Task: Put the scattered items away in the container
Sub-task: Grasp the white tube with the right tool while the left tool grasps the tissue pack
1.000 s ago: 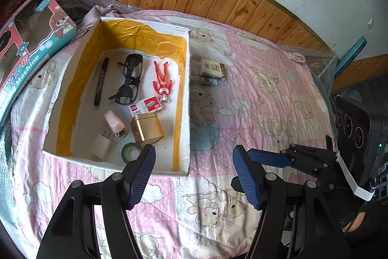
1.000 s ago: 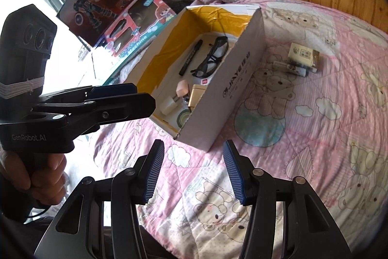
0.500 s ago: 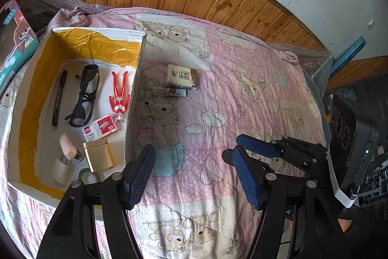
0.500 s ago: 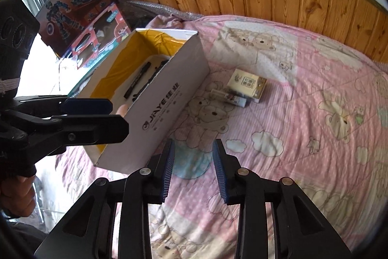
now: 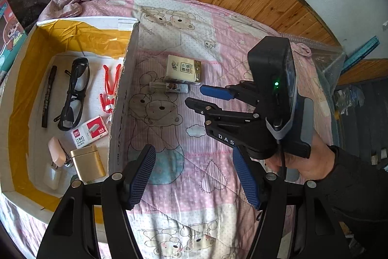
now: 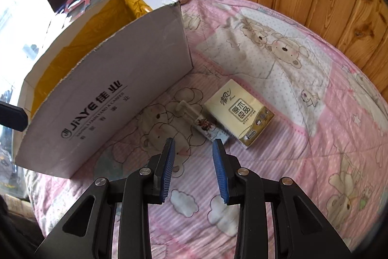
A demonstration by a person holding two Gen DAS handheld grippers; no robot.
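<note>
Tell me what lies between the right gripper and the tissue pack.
In the right wrist view, a small clear bottle lies on the quilt between the right gripper and the tissue pack, close against the pack's near side.

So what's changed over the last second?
The right tool has advanced toward the small bottle and tissue pack, its jaws narrowed but open, holding nothing. The left tool has swung right and remains open. The box and its contents haven't moved.

Black gripper frames, blue ribbed fingers, silver screws.
</note>
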